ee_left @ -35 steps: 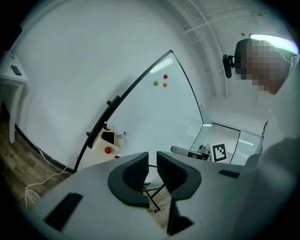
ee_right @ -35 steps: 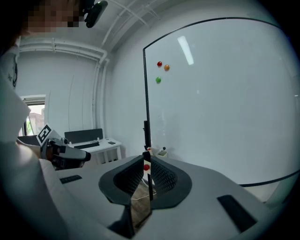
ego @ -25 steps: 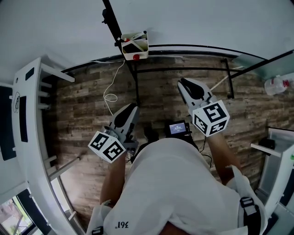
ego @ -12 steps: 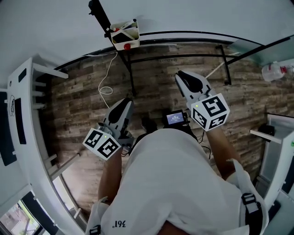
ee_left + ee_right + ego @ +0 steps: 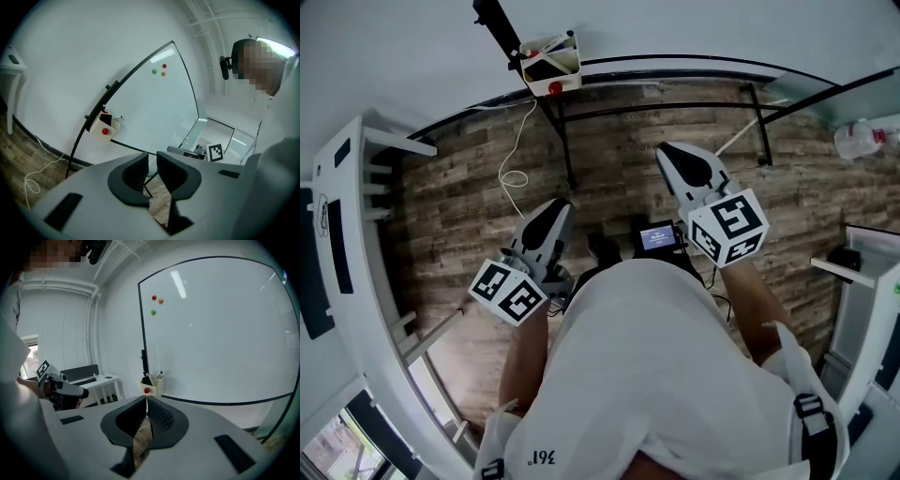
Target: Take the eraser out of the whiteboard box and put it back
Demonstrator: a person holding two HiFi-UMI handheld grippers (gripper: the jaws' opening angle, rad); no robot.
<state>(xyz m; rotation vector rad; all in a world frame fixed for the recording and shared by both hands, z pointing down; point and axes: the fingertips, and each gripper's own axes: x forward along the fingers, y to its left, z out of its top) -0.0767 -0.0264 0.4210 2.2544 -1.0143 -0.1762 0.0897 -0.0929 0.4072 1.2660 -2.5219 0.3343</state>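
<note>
- Left tongs (image 5: 152, 159): jaws stood a narrow gap apart, with nothing between them.
- Right tongs (image 5: 147, 399): jaws had just been closing and met at the tips, gripping nothing.
- Whiteboard box (image 5: 154, 386): mounted at the lower left corner of the whiteboard (image 5: 220, 329), well apart from both tongs.
- Eraser (image 5: 146, 380): a dark block that stood inside the box.

Open floor (image 5: 619, 187) leads toward the whiteboard box (image 5: 551, 67) (black stand leg (image 5: 562, 150) beside it).
</note>
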